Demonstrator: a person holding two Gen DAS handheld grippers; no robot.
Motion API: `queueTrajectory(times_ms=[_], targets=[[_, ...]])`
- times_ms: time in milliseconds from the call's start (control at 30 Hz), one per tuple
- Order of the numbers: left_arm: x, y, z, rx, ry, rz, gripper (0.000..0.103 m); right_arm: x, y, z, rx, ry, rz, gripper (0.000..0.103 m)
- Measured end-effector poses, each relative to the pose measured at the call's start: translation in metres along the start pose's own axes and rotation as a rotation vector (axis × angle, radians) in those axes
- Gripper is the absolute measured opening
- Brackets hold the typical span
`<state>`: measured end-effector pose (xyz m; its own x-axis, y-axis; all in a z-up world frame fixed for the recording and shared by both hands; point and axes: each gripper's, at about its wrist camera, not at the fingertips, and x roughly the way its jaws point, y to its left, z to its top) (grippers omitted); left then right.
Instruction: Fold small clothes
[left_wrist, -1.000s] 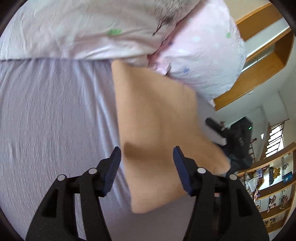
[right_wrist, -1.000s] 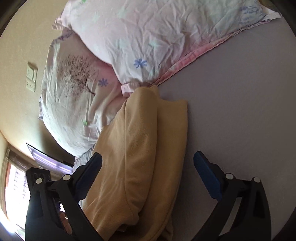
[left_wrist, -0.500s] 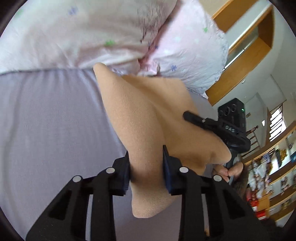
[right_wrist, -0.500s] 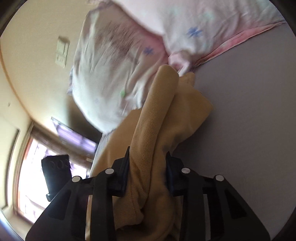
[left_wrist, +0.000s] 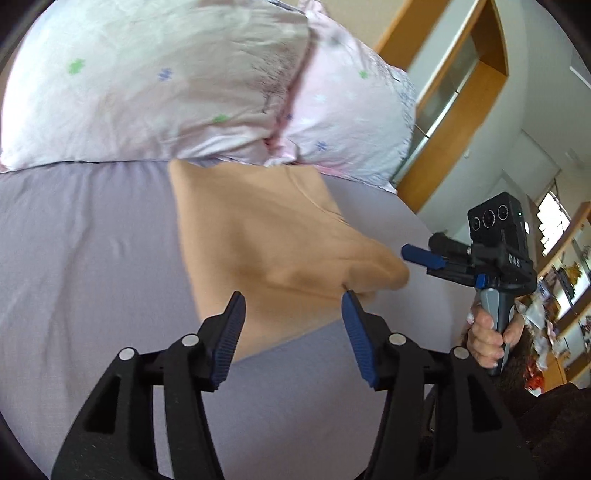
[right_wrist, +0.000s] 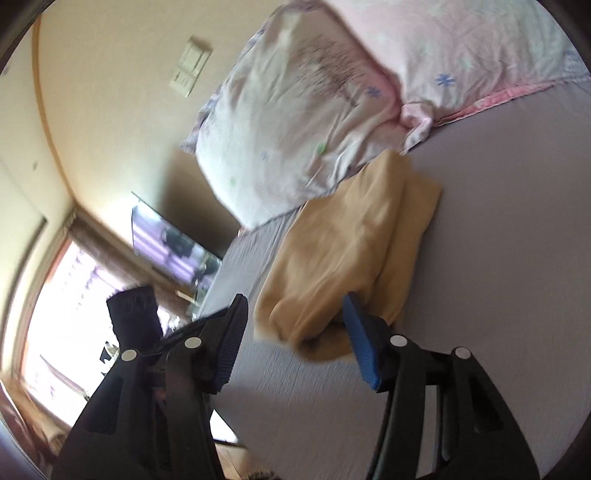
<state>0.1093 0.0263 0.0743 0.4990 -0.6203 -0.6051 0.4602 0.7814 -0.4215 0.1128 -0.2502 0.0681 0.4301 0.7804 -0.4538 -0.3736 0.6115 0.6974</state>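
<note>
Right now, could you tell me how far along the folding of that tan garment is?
Done: the tan garment lies doubled on the lilac sheet below the pillows. In hand: nothing; left claw and right claw are open. Left: probably tidying its bunched near end or another fold.

Two pale pink floral pillows (left_wrist: 177, 81) lie side by side at the head of the lavender bed (left_wrist: 81, 251). A light switch plate (right_wrist: 190, 66) sits on the cream wall, and cluttered wooden shelves (left_wrist: 565, 280) stand off to one side.
</note>
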Motion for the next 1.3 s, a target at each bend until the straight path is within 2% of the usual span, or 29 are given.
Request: queueTrajectory(times_ms=[67,100,133,167,200,333,467,533,567,600,667,733,767,833,933,967,1000,1067,1133,1233,1267,1300], targets=[[0.016,-0.004,0.000,0.010,0.027,-0.001,0.055,0.016,0.008,-0.001,-0.043,0.034,-0.100,0.056],[0.022,-0.005,-0.001,0.015,0.038,0.000,0.055,0.021,0.009,-0.001,-0.048,0.048,-0.119,0.050],[0.026,-0.006,-0.002,0.021,0.046,0.005,0.055,0.027,0.005,-0.003,-0.038,0.069,-0.114,0.039],[0.029,-0.006,-0.003,0.024,0.053,0.010,0.055,0.029,0.002,-0.005,-0.033,0.087,-0.107,0.008],[0.032,-0.005,-0.004,0.022,0.066,0.016,0.055,0.029,-0.002,-0.008,-0.029,0.075,-0.128,0.007],[0.040,-0.001,-0.008,0.028,0.114,0.012,0.054,0.007,-0.023,-0.013,0.036,0.018,-0.164,0.006],[0.045,-0.002,-0.012,0.053,0.143,0.008,0.053,0.017,-0.032,-0.022,0.044,0.101,-0.213,0.006],[0.044,-0.001,-0.013,0.055,0.140,0.004,0.053,0.014,-0.028,-0.019,0.052,0.106,-0.208,0.008],[0.042,0.000,-0.013,0.051,0.134,-0.002,0.054,0.009,-0.028,-0.014,0.062,0.088,-0.199,0.016],[0.040,0.001,-0.013,0.047,0.128,-0.012,0.056,0.002,-0.026,-0.008,0.068,0.057,-0.197,0.039],[0.039,0.002,-0.013,0.040,0.124,-0.026,0.057,-0.013,-0.025,0.012,0.067,-0.054,-0.206,0.071],[0.039,0.002,-0.013,0.038,0.126,-0.026,0.057,-0.007,-0.028,0.041,0.065,-0.096,-0.236,0.070],[0.040,0.002,-0.013,0.037,0.126,-0.026,0.058,-0.001,-0.032,0.051,0.075,-0.098,-0.249,0.066],[0.040,0.001,-0.013,0.038,0.124,-0.026,0.059,0.023,-0.041,0.076,0.090,-0.077,-0.289,0.055],[0.040,0.001,-0.014,0.039,0.121,-0.029,0.061,0.065,-0.061,0.105,0.127,-0.012,-0.352,0.054],[0.040,0.002,-0.014,0.035,0.121,-0.032,0.061,0.077,-0.067,0.109,0.128,0.012,-0.364,0.034],[0.040,0.002,-0.013,0.032,0.121,-0.035,0.061,0.085,-0.072,0.111,0.121,0.018,-0.400,0.006],[0.041,0.004,-0.013,0.027,0.119,-0.044,0.061,0.085,-0.079,0.109,0.126,-0.013,-0.447,0.006],[0.040,0.004,-0.014,0.025,0.117,-0.048,0.061,0.084,-0.085,0.107,0.160,-0.018,-0.439,0.006],[0.030,0.002,-0.016,0.024,0.090,-0.053,0.061,0.068,-0.070,0.099,0.124,-0.054,-0.426,0.007],[0.022,0.001,-0.017,0.022,0.069,-0.054,0.061,0.054,-0.060,0.093,0.119,-0.073,-0.408,0.015],[0.014,0.000,-0.018,0.021,0.051,-0.051,0.062,0.039,-0.050,0.086,0.119,-0.096,-0.341,0.036]])
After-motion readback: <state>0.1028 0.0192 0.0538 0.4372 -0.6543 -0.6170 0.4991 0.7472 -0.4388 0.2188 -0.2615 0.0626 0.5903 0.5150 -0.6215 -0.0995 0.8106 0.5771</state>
